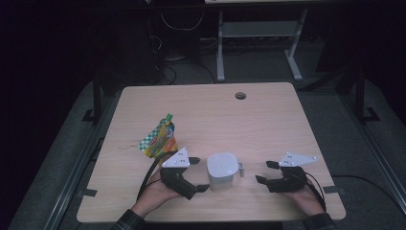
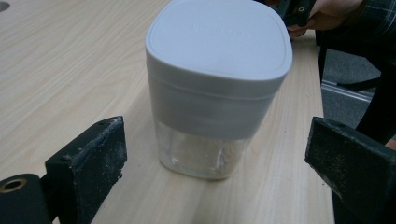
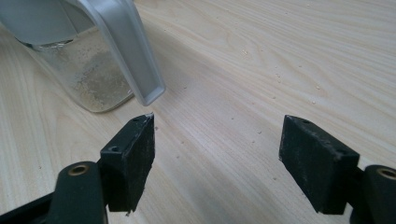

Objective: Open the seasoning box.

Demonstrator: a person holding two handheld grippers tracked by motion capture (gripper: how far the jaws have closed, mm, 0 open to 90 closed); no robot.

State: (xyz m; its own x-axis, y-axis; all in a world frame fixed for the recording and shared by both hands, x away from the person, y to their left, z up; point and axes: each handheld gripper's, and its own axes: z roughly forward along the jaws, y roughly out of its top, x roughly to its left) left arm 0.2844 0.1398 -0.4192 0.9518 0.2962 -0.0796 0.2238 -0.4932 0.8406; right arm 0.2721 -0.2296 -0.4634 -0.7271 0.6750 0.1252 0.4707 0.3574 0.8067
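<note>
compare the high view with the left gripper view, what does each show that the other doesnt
High view alone: the green and yellow pouch lying behind the left gripper, the round hole near the table's far edge, the floor, and the open right gripper whole.

Left gripper view alone: pale residue in the jar's clear lower part and faint raised lettering on its lid.

Both: the white-lidded jar standing upright on the wooden table, with the open left jaws apart from it.

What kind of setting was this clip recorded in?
Probably a lab or workshop set up for recording, not a home. A bare wooden table with a cable hole stands on grey floor in a dim room, loose cables and a metal desk frame behind it.
</note>
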